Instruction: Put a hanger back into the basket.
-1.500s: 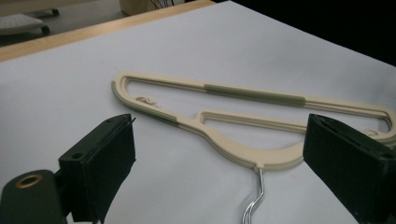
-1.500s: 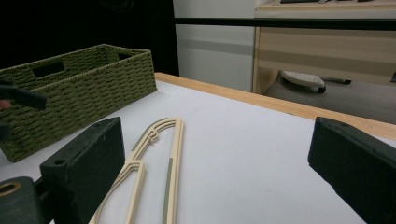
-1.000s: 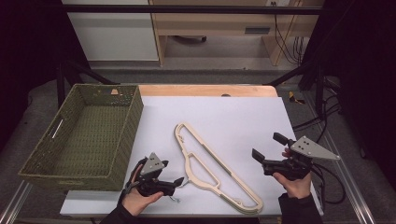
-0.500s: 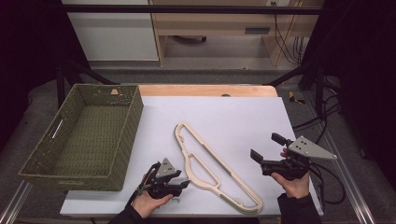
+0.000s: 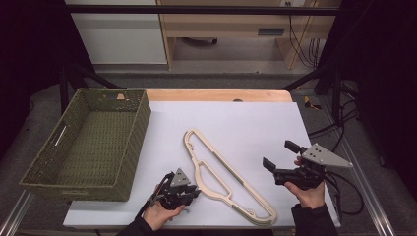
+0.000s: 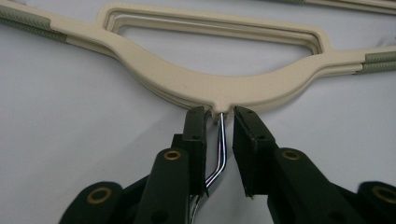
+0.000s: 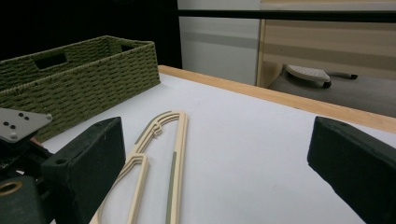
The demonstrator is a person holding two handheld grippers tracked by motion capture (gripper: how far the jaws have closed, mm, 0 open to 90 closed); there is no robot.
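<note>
High view: cream hanger [image 5: 223, 178] lengthwise near-right to far-left, hook between narrowed, just-closing left gripper [image 5: 183, 188] jaws.

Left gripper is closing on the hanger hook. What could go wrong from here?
1. The left gripper has just been closing around the thin chrome wire hook, with a gap visible beside it; so narrow a wire may slip or twist once lifted.
2. The cream plastic hangers look stacked; held by one hook, the others may slide off.
3. The long hangers could catch the rim of the green woven basket if swung that way.
</note>
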